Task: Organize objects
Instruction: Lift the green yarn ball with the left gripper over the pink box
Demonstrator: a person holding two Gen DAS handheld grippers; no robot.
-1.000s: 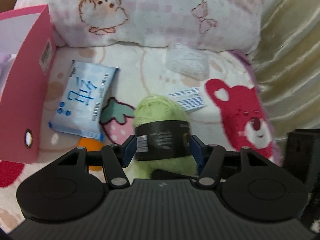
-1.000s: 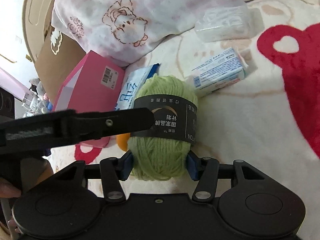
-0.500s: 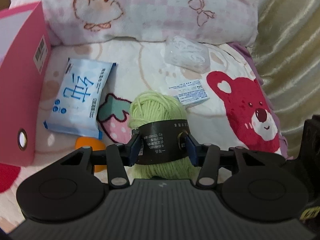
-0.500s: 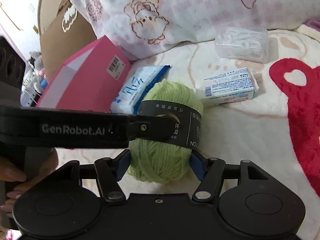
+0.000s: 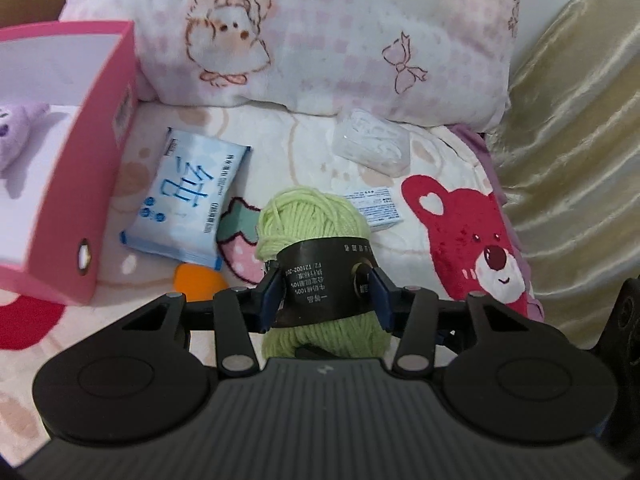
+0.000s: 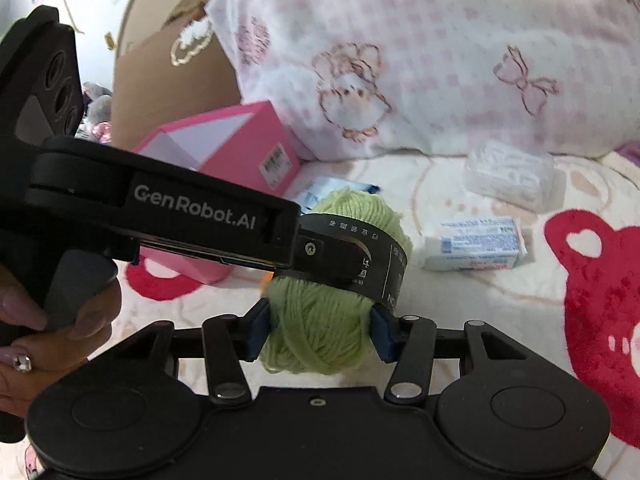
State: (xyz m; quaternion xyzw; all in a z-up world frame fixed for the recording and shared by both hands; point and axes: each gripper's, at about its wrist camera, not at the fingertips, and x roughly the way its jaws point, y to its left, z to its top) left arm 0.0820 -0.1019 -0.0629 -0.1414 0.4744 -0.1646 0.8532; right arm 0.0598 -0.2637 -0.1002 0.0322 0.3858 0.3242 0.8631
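A green yarn ball [image 5: 312,216] with a black paper band stands over the bear-print blanket. My left gripper [image 5: 326,300] is shut on it, its blue pads pressing the band from both sides. My right gripper [image 6: 320,336] grips the same yarn ball [image 6: 320,320] lower down on the bare wool, and its jaws are closing with the pads touching both flanks. One left gripper finger [image 6: 320,250] crosses the band in the right wrist view. An open pink box [image 5: 80,208] stands at the left with a purple plush [image 5: 16,132] inside.
On the blanket lie a blue tissue pack [image 5: 188,204], a small white-blue carton [image 5: 376,208], a clear plastic packet [image 5: 372,144] and an orange thing [image 5: 200,280]. A pink-checked pillow [image 5: 320,32] is behind, a gold curtain [image 5: 580,160] right, a cardboard box [image 6: 172,80] far left.
The left jaws have narrowed onto the yarn's band. Both grippers have risen a little, and the right one has rolled so its view sits more level. The yarn stays between both.
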